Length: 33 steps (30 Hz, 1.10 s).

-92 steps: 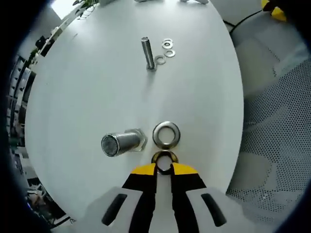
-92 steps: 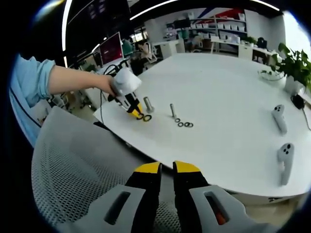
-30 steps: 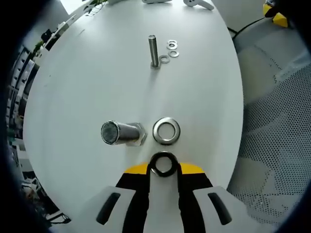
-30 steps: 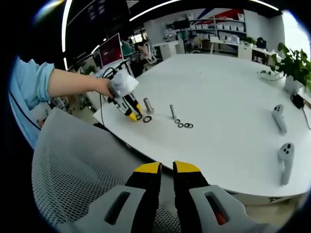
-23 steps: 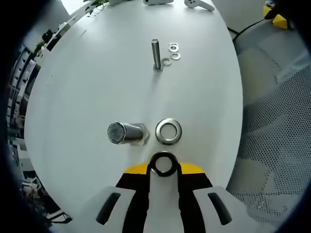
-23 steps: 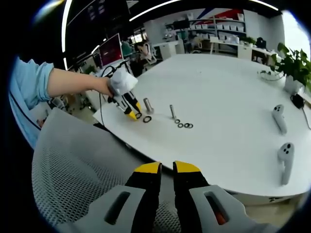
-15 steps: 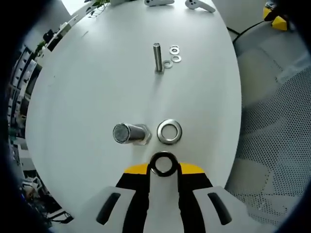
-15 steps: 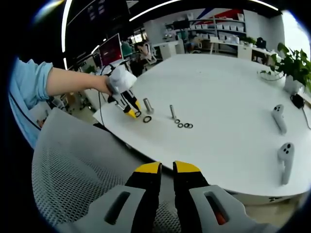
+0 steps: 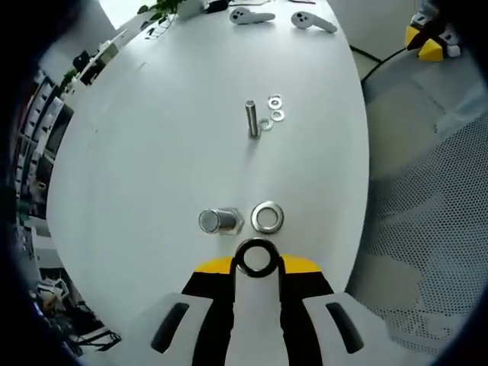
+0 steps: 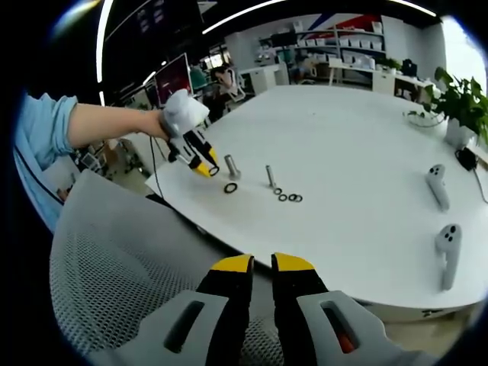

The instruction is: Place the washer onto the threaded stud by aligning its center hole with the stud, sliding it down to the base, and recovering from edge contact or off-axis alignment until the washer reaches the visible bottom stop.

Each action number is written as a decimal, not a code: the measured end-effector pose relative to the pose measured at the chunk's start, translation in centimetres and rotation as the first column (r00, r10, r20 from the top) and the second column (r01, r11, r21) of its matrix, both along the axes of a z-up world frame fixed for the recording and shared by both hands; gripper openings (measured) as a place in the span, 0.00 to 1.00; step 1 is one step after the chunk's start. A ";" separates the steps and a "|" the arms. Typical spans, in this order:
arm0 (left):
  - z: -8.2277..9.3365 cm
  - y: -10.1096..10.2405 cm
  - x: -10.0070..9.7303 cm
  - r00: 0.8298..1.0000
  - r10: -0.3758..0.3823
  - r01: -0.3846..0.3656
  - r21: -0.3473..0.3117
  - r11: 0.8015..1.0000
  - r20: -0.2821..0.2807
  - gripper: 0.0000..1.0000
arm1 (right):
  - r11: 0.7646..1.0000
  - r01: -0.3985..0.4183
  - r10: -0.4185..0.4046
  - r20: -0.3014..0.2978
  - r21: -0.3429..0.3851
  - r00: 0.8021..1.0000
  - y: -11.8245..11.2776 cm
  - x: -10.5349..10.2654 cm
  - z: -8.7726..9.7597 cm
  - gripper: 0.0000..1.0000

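Left tongs (image 9: 257, 263) yellow-tipped, black and grey behind, clamped on a dark metal ring washer (image 9: 256, 258) held flat-on to the camera, above the white desk (image 9: 152, 152) and near its edge. Just beyond the washer, a thick threaded stud (image 9: 218, 221) stands on a hex base, seen almost end-on, with a second shiny flat washer (image 9: 268, 216) lying just beside it. Farther out, a thinner upright stud (image 9: 252, 119) with three small washers (image 9: 273, 112) close by its base. Desk is smooth, matte, rounded outline; lots of bare surface around both studs. Grey mesh chair (image 9: 427, 229) past the desk edge. Right gripper view gives the side look: left tongs (image 10: 204, 167) held in a hand (image 10: 177, 114), raised off the desk, just beside the thick stud (image 10: 232, 165), second washer (image 10: 230, 187) lying flat. Right tongs (image 10: 261, 268) hang over the mesh chair, off the desk, tips nearly together, nothing between them. Two white controllers (image 10: 442, 221) lie at the far side.
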<state>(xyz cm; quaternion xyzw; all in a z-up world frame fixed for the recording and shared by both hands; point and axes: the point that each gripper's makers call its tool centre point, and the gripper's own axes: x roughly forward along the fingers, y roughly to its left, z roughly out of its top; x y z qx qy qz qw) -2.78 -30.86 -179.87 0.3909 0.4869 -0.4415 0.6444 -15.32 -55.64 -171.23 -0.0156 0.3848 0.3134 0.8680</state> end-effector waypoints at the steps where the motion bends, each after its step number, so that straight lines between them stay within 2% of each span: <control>1: 0.1 0.0 0.0 1.000 -0.009 0.009 0.006 1.000 0.002 0.19 | 1.000 0.000 0.000 0.000 0.000 1.000 0.0 0.0 0.0 0.12; 11: 1.2 -0.1 1.4 0.999 -0.015 0.015 0.011 1.000 0.033 0.19 | 1.000 0.004 -0.004 0.005 0.004 1.000 0.0 0.1 0.1 0.12; 20: 2.3 -1.4 2.6 0.999 -0.020 0.021 -0.004 1.000 0.044 0.19 | 1.000 0.005 -0.005 0.008 0.007 1.000 0.0 0.1 0.1 0.12; 33: 1.5 -1.9 3.7 0.998 -0.039 0.038 0.019 0.999 0.049 0.19 | 1.000 0.011 -0.011 0.009 0.009 1.000 0.0 0.1 0.1 0.12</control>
